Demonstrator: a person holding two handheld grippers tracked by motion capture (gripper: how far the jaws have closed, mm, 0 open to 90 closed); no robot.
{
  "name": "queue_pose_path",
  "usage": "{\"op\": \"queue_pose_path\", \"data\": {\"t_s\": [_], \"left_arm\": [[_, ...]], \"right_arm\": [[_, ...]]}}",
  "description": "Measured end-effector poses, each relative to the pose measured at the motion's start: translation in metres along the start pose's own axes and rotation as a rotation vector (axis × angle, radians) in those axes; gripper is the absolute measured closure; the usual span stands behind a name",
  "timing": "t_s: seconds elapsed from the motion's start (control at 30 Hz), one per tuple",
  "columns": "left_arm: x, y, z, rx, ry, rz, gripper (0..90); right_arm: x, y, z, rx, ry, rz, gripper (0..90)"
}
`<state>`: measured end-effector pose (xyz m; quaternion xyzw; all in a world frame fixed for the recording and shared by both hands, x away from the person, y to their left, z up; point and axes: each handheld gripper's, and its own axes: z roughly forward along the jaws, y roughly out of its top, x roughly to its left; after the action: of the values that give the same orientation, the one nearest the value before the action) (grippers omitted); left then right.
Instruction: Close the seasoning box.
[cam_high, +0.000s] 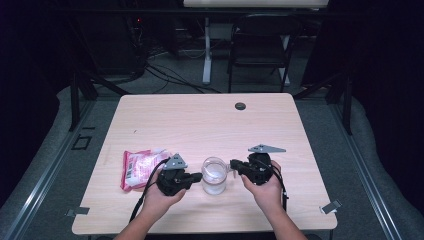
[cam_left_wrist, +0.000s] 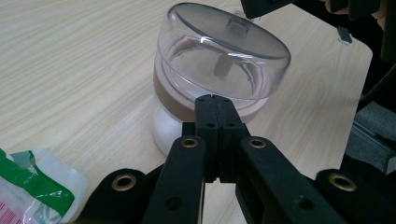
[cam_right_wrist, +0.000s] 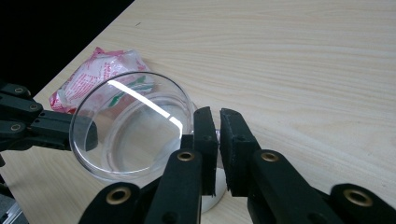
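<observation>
Jar (cam_high: 214, 176) lid tab pinched by right gripper (cam_right_wrist: 216, 135).

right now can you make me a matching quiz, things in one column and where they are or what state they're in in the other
Things:
1. jar
2. packet
3. left gripper
4. disc

Places or states:
A. lying at the table's left, beside the left hand
B. far side of the table, alone
C. jaws pressed together at the jar's brown band
D. standing between the two grippers, its clear lid tilted

Pairs: 1-D, 2-A, 3-C, 4-B
</observation>
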<state>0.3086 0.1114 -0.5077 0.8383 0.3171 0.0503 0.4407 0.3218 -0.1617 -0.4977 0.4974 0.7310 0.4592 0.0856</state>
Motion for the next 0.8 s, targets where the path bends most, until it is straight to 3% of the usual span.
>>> {"op": "queue_pose_path", "data": {"t_s": [0.4, 0.8], "left_arm": [[-0.0027, -0.0001, 0.0028, 0.001, 0.005, 0.008, 88.9], [-0.0008, 0.0044, 0.0047, -0.036, 0.031, 0.011, 72.4]], "right_arm": [[-0.0008, 0.0, 0.0002, -0.001, 0.002, -0.002, 84.2], [0.0068, -0.0021, -0.0053, -0.024, 0.011, -0.102, 59.8]]}}
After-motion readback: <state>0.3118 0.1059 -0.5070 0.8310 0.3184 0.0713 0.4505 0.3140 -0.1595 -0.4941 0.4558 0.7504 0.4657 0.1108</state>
